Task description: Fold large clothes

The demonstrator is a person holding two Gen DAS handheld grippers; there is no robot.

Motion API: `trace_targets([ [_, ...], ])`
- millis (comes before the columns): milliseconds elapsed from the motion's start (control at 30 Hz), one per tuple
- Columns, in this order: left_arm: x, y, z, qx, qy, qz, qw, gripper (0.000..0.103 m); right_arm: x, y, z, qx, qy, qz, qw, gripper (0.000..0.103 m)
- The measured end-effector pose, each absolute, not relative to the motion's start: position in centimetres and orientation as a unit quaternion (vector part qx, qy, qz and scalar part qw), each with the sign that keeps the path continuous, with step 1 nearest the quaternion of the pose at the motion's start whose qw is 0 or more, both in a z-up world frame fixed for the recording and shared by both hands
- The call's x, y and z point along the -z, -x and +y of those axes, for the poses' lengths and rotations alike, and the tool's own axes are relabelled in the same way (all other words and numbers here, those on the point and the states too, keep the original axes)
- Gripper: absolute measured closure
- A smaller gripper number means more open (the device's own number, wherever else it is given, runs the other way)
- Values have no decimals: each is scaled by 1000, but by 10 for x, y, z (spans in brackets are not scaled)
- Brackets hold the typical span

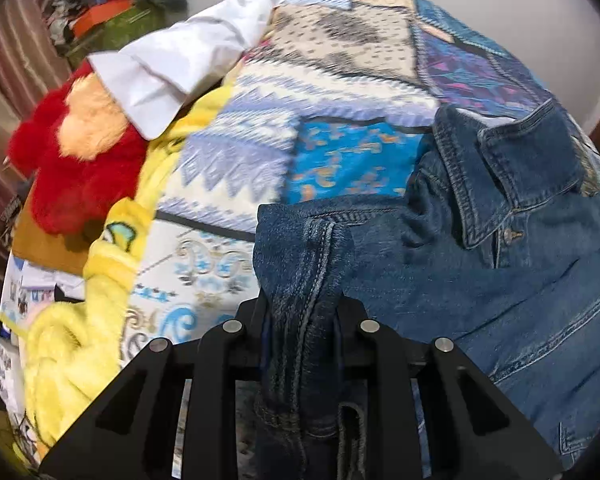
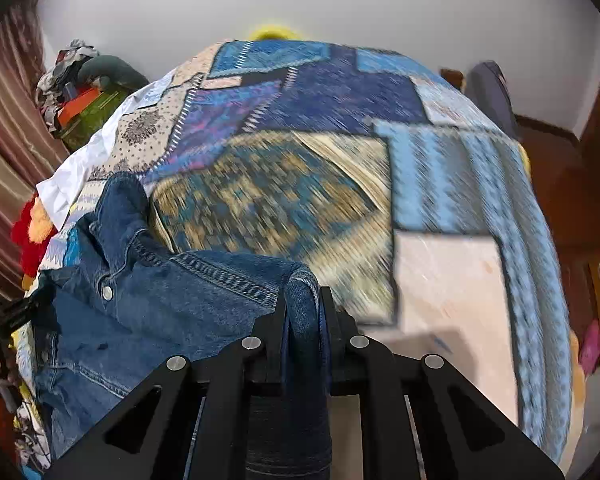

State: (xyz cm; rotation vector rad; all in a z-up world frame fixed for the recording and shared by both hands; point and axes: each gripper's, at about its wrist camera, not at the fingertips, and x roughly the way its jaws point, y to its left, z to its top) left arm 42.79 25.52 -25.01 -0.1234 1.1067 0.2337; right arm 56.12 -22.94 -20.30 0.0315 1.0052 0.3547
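**Denim jacket pinched at both ends**

At the bottom centre of the left wrist view, the left gripper point(image 1: 304, 320) pinches a bunched seam of the denim jacket point(image 1: 500, 280), which spreads to the lower right over the patchwork quilt point(image 1: 260, 128) (no readable writing anywhere).

Bottom centre of the right wrist view, the right gripper point(image 2: 303, 312) clamps a denim fold; the jacket lies lower left.

denim jacket point(image 1: 500, 280): lower part cut off by the frame edge, bunched fold hidden between black fingers
patchwork bedspread point(image 2: 300, 184): smeared by motion blur in the right wrist view
pile by curtain point(image 1: 100, 12): items too blurred to tell
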Motion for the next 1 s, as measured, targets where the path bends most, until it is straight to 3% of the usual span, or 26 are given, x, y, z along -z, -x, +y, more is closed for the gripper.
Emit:
trace_targets([
  [167, 269, -427, 273, -114, 94, 532, 834, 75, 226, -578, -193, -125, 81, 479, 865, 93],
  [433, 275, -430, 254, -125, 33, 523, 842, 71, 234, -561, -181, -110, 194, 440, 870, 89],
  [533, 276, -429, 248, -118, 17, 529, 840, 65, 236, -554, -176, -86, 237, 432, 866, 77],
  [600, 275, -427, 242, -117, 3, 535, 837, 60, 234, -549, -178, -61, 258, 424, 866, 52],
  [700, 270, -419, 229, -106, -31, 543, 832, 46, 229, -548, -194, -46, 239, 431, 869, 26],
  [867, 242, -391, 219, -94, -31, 534, 840, 42, 199, -539, -237, -70, 101, 475, 871, 25],
  [1000, 202, -368, 224, -95, 12, 503, 859, 41, 157, -509, -250, -95, 62, 464, 879, 25],
])
